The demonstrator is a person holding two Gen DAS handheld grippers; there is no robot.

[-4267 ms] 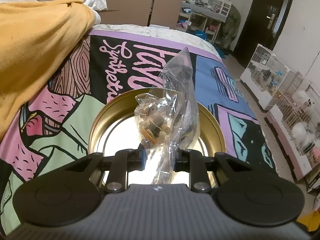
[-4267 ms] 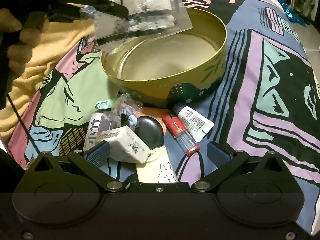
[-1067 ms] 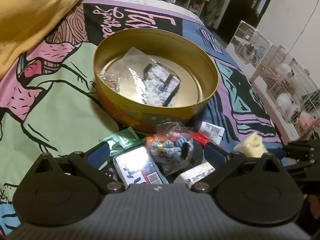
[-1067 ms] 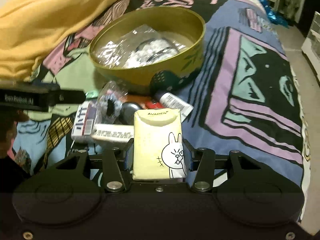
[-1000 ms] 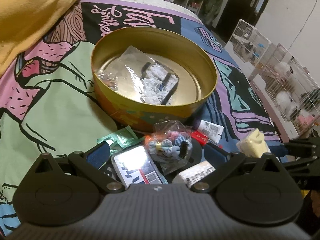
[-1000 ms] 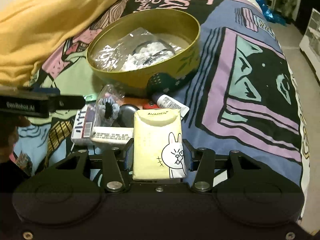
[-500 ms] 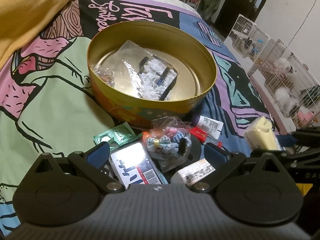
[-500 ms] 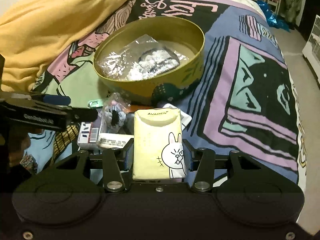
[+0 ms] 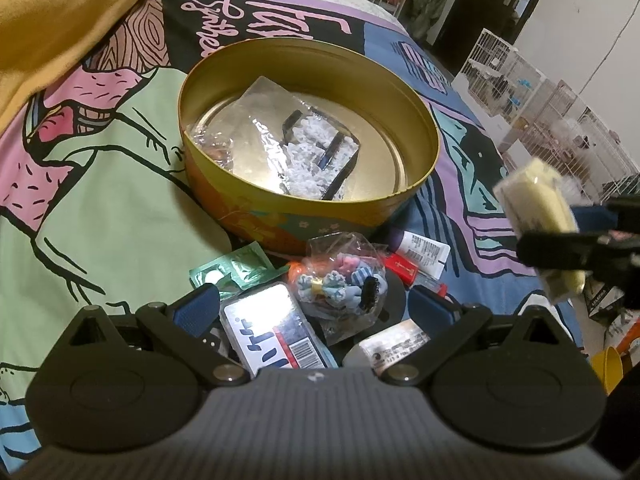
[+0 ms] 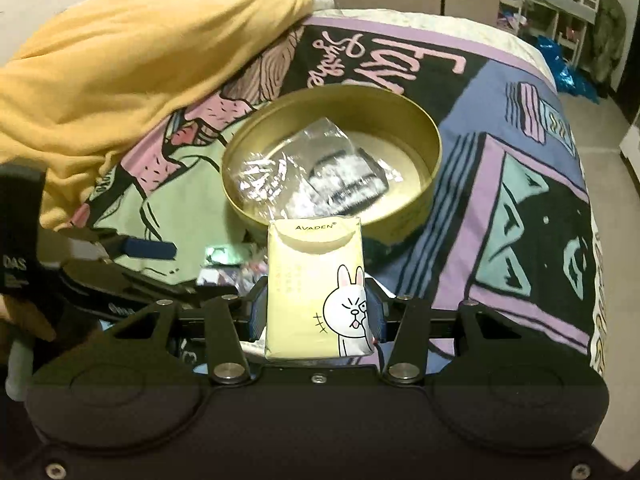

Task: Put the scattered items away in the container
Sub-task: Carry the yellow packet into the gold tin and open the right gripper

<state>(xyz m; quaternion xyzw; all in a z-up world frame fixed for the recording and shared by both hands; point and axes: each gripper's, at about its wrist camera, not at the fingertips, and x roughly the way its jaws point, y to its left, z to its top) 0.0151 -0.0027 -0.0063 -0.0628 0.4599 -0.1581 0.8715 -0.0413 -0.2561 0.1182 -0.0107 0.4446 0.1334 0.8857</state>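
Note:
A round gold tin [image 9: 416, 120] [image 10: 434, 148] sits on the patterned bedspread with a clear plastic bag [image 9: 280, 136] [image 10: 320, 168] lying inside. My right gripper [image 10: 316, 312] is shut on a pale yellow tissue pack with a rabbit drawing [image 10: 316, 292] [image 9: 536, 208], held in the air near the tin's front edge. My left gripper [image 9: 312, 304] stands open above the scattered pile: a clear bag of hair ties [image 9: 340, 284], a white and blue box [image 9: 272, 332], a green sachet [image 9: 232, 272], a white tube [image 9: 424, 246], a red lighter [image 9: 408, 272] and a white packet [image 9: 392, 346].
A yellow blanket [image 10: 120, 60] [image 9: 52, 8] is heaped at the back left of the bed. The bed's right edge [image 10: 592, 240] drops to the floor, where white wire cages [image 9: 540, 96] stand along the wall.
My right gripper has risen with the tissue pack, so the tin sits farther off and lower in its view. The left gripper has kept still over the pile.

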